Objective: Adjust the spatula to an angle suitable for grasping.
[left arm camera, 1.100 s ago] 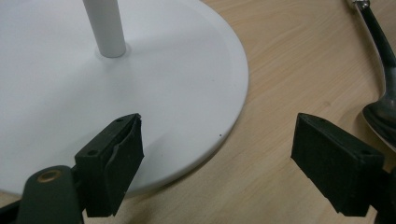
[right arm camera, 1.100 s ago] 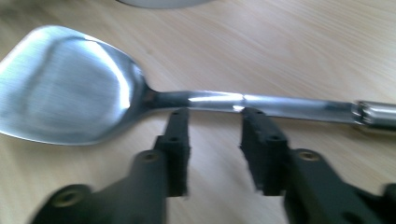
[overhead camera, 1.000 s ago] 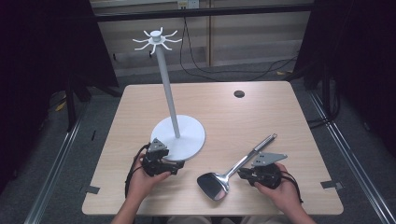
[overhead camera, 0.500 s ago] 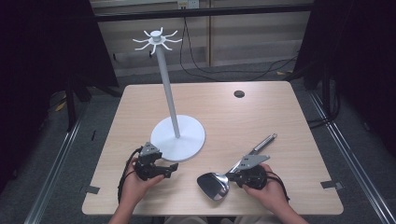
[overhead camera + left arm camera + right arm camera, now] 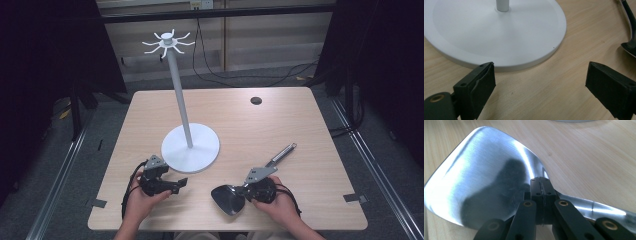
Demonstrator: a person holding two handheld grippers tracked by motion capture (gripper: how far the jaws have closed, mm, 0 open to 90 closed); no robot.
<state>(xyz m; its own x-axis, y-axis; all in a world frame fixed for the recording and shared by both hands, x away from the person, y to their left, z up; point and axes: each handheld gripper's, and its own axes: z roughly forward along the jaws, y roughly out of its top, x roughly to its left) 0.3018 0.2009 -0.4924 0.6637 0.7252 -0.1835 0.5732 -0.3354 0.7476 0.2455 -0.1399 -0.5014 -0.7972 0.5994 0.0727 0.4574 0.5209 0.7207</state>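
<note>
Pale wood-grain bench (image 5: 300,130) stands on a grey floor, with dark curtains at both sides and a beige wall with black cables behind it. Nearest the person, at the front edge, two hands come in from below, each with a black two-fingered gripper.

On the person's right, the right gripper (image 5: 248,189) rests low over the bench. In the right gripper view its fingers (image 5: 541,192) are pressed tight together, flat against each other, right at the neck of a shiny steel spatula with a broad flat blade (image 5: 481,175). They lie over the neck where the blade narrows into the handle; whether the metal is pinched between them cannot be told. In the high view the spatula (image 5: 229,199) lies on the bench with its dark blade toward the front edge and its slim steel handle running up and to the right, away from the person.

On the person's left, the left gripper (image 5: 177,185) points toward the spatula. Its fingers (image 5: 480,86) stand wide apart, having just been opening, with bare wood between them.

Just beyond the left gripper sits the round white base of a tall white stand (image 5: 190,147). Its thin pole rises to a crown of curved white hooks.

Farther back, near the far right corner, a small round black hole (image 5: 256,100) marks the bench
</note>
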